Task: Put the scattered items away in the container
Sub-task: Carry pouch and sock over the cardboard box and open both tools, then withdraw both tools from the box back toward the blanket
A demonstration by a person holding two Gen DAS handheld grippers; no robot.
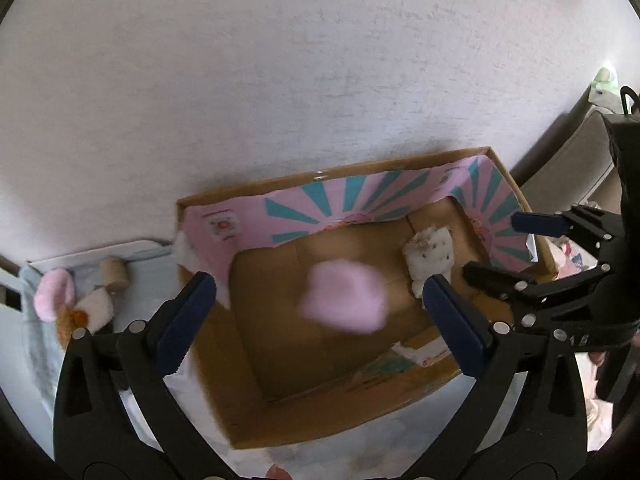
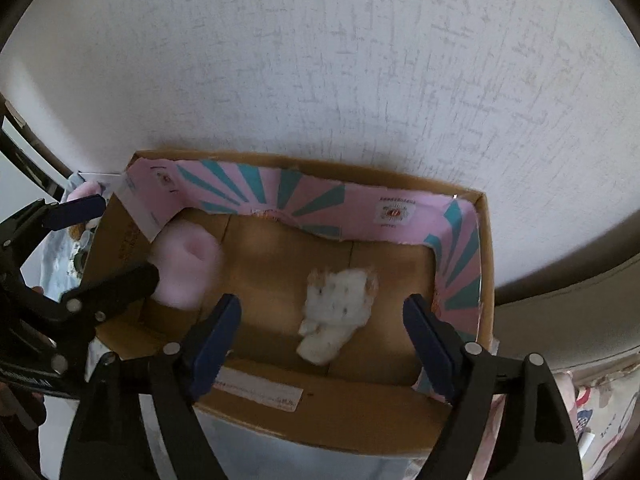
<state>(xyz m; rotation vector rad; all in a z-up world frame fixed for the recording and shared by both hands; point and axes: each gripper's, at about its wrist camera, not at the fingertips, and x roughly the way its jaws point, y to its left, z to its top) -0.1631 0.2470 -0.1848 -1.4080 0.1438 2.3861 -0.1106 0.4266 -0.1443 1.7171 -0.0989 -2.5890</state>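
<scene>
Above a cardboard box [image 1: 280, 412], both grippers angled steeply downward, side by side. Left gripper [image 1: 320, 292] spread wide, nothing pressed between its blue pads [image 1: 180, 320]; a blurred pink plush [image 1: 344, 298] between and below them, over the box floor. Right gripper [image 2: 322, 316] likewise parted, pads clear of the white fluffy toy [image 2: 338, 312] lying on the box bottom between them. From the right wrist view, the pink plush sitting in the box's left near corner, the left gripper's black finger crossing in front of it.

Box set against a pale textured wall [image 2: 320, 60], its inner sides lined with pink paper printed with teal rays [image 2: 288, 194]. Outside the box to the left, on a light blue cloth [image 1: 36, 344]: another pink plush ring [image 1: 52, 296], a white and orange soft toy [image 1: 86, 312], a cardboard tube [image 1: 114, 274].

Small printed emblems on the pink lining and a white label strip [image 2: 260, 392] on the near box wall, writing too small to read.
</scene>
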